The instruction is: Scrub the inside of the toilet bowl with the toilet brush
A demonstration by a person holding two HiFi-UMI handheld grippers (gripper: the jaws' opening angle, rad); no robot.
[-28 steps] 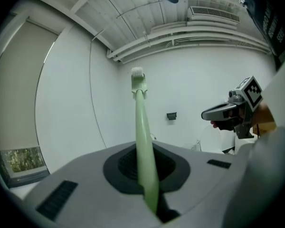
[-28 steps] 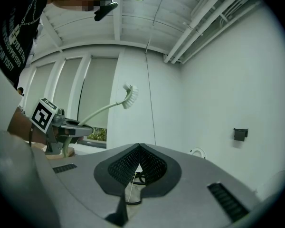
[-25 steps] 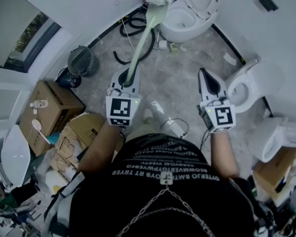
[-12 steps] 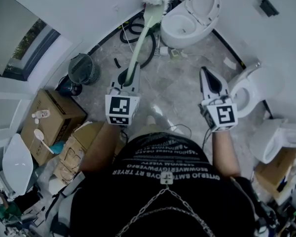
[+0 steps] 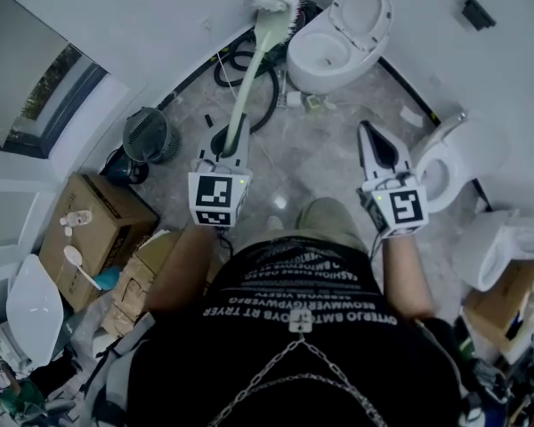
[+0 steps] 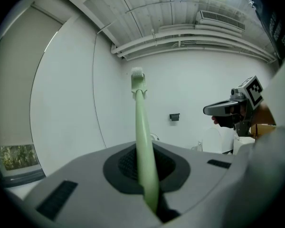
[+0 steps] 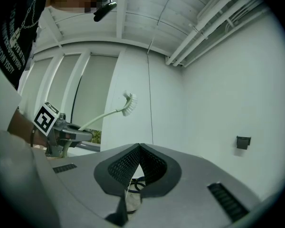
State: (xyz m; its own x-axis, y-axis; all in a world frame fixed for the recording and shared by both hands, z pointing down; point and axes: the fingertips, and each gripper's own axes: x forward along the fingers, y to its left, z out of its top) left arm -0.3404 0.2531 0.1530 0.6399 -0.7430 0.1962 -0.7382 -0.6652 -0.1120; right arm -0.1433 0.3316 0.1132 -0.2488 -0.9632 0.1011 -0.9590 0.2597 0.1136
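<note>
The grey stone floor (image 5: 325, 154) ran out to white walls. The person (image 5: 294, 327), in a dark printed shirt, stood in the middle of it with both forearms held forward.

Three toilets stood along the floor's edges. One toilet (image 5: 336, 68) sat at the far edge with its lid up and its bowl open. A second toilet (image 5: 445, 163) was at the right edge, and a third (image 5: 503, 247) stood nearer along that same edge. A cardboard box (image 5: 93, 207) sat at the left edge. A dark round bin (image 5: 147, 114) stood beyond the box, and black hose (image 5: 240, 60) lay coiled near the far wall, left of the far toilet.

The brush (image 5: 249, 69) was pale green with a long handle and white bristles. Its handle rose from the left gripper (image 5: 229, 134) towards the far wall. Its head hung in the air just left of the far toilet, outside the bowl. In the left gripper view the brush (image 6: 143, 137) pointed up against the white wall, and the left gripper (image 6: 149, 175) was pinching the lower end of the handle. The right gripper (image 5: 369, 136) was held out near the second toilet. Its view showed the right gripper (image 7: 138, 148) pressed together at the tips with nothing between them, and the brush (image 7: 107, 114) off to its left.
</note>
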